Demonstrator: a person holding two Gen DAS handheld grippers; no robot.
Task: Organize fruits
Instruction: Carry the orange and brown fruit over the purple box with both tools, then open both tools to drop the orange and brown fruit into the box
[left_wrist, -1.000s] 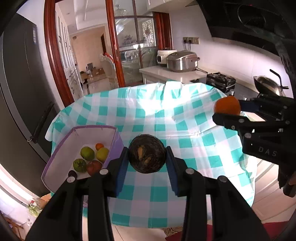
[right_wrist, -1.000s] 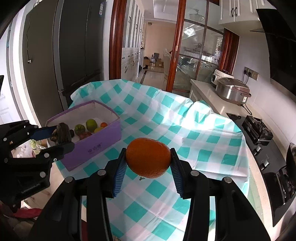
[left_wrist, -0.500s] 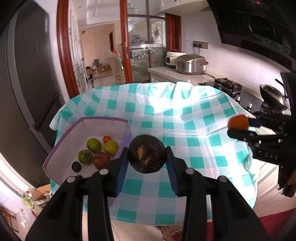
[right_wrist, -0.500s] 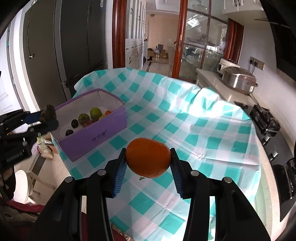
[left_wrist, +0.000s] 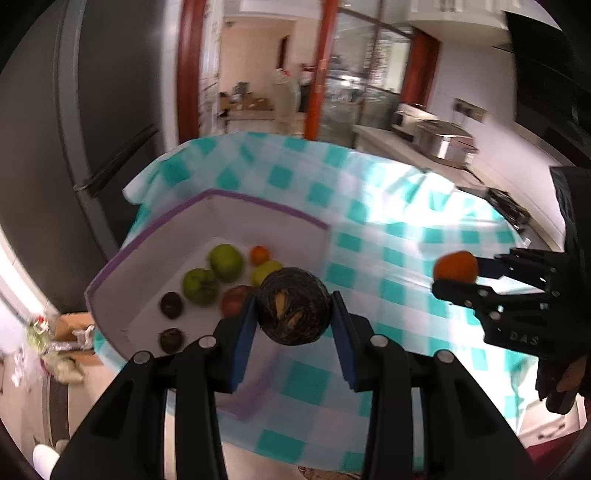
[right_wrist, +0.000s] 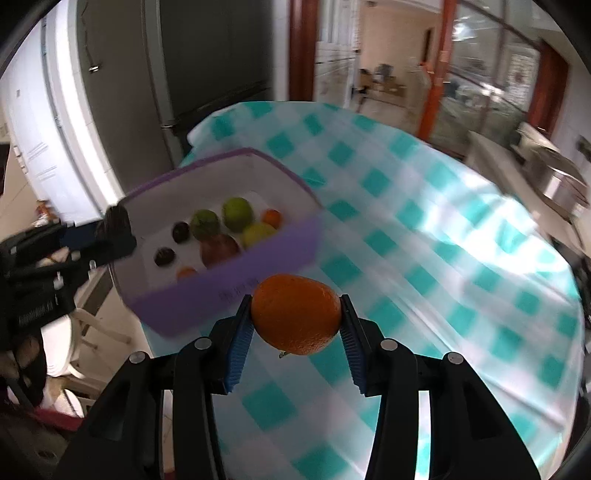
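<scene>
My left gripper is shut on a dark brown wrinkled fruit, held in the air over the near right corner of the purple box. The box holds several fruits: two green ones, a yellow one, a red one, a small orange one and two dark ones. My right gripper is shut on an orange, held above the checked tablecloth to the right of the box. The orange also shows at the right of the left wrist view.
The round table wears a teal and white checked cloth. A dark fridge stands behind the box. A kitchen counter with a rice cooker lies at the back right. The floor beside the table's left edge has clutter.
Both grippers have swung left toward the box, still holding their fruits. The box is now larger and closer in both views.
</scene>
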